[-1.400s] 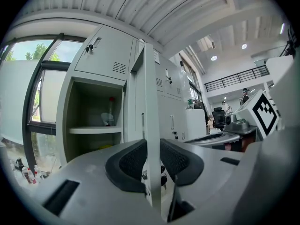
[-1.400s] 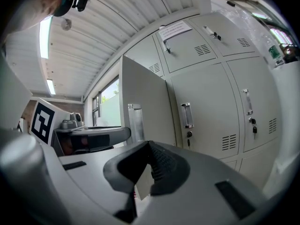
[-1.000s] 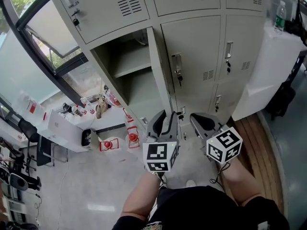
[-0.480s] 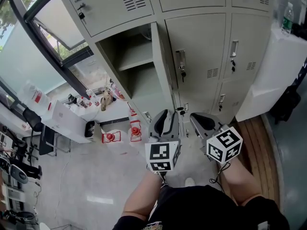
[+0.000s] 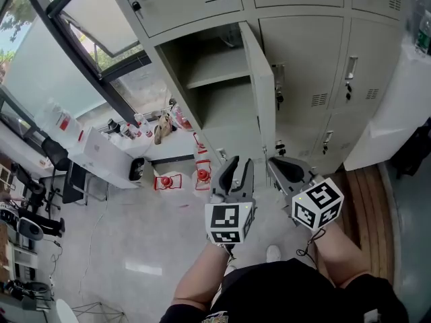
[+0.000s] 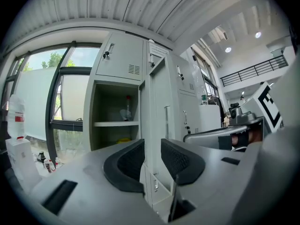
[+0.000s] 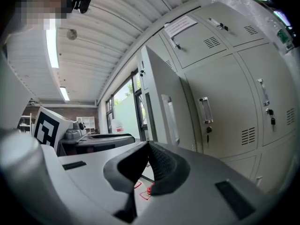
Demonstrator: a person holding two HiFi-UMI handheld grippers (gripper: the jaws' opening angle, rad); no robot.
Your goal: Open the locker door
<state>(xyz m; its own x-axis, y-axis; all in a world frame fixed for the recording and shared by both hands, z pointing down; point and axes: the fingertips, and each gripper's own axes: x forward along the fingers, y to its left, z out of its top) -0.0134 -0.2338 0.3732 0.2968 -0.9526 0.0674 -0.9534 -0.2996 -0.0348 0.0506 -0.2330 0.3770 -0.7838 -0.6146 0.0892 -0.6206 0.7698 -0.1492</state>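
One locker door (image 5: 261, 93) stands open before two level grippers: the left gripper (image 5: 237, 167) released, jaws just opening on nothing, and the right gripper (image 5: 275, 163) clenched empty.

Pale glossy floor (image 5: 135, 247), tall window (image 5: 40, 66)

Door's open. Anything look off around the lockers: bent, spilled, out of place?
Nothing damaged or spilled. The door hangs straight, swung out; a bottle stands upright on the shelf inside. Small red items lie on the floor by it.
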